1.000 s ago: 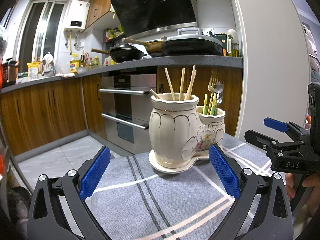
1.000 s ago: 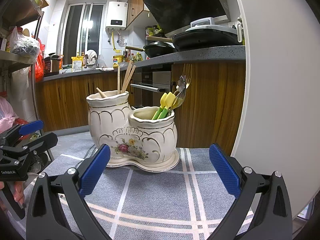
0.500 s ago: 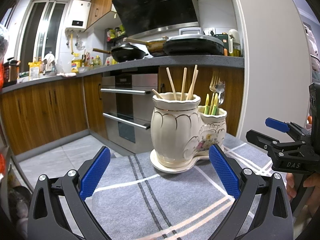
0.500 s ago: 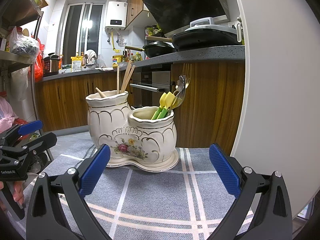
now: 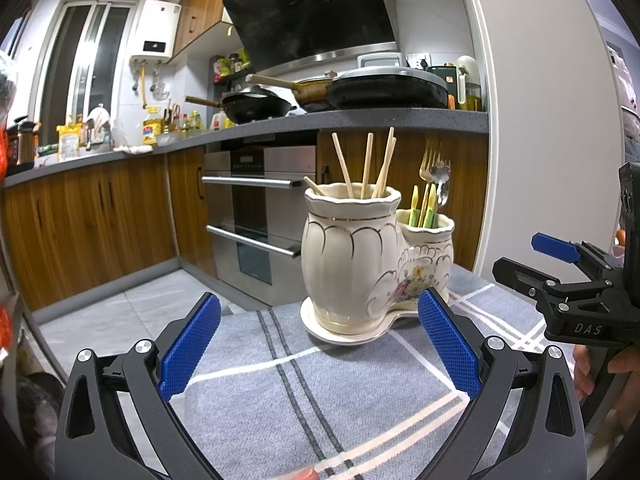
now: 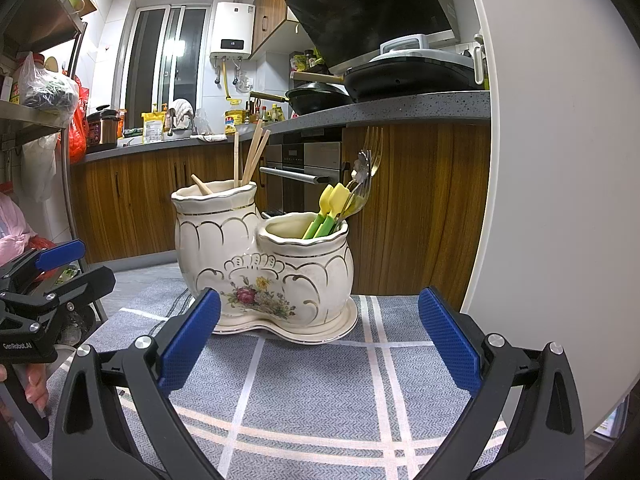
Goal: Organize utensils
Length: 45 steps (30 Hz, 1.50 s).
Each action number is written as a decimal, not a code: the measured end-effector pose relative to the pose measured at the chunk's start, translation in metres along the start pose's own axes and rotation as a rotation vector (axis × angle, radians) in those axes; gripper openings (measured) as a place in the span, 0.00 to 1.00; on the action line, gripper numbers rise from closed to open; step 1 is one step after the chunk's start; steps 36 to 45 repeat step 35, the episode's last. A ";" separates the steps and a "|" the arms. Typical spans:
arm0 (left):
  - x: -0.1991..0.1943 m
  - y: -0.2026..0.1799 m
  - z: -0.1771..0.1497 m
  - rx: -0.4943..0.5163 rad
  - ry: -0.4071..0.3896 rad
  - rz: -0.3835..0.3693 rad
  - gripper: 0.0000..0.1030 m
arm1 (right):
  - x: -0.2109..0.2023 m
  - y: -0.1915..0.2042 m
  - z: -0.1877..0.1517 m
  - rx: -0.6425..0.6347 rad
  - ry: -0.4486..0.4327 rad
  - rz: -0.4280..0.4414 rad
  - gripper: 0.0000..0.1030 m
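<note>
Left wrist view is showing the left gripper wide open, holding nothing. The right gripper is gaping empty too. Chopsticks are standing in the holder near the tablecloth's far edge.

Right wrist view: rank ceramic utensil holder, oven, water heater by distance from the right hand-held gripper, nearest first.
1. Ceramic utensil holder: on the cloth just ahead of the right hand-held gripper.
2. Oven: behind the holder, under the counter.
3. Water heater: high on the far wall.
</note>
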<state>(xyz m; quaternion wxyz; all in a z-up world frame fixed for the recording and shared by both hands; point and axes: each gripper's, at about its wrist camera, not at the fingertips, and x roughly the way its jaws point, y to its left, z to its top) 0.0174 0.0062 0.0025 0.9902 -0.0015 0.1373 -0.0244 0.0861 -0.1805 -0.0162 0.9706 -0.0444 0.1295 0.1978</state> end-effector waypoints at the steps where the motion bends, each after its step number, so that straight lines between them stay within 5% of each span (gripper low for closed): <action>1: -0.001 0.000 -0.001 0.000 0.000 0.001 0.95 | 0.000 0.000 0.000 0.000 0.000 0.000 0.95; 45: -0.010 0.010 -0.006 0.003 0.012 0.024 0.95 | 0.005 -0.010 -0.003 0.031 0.050 -0.026 0.95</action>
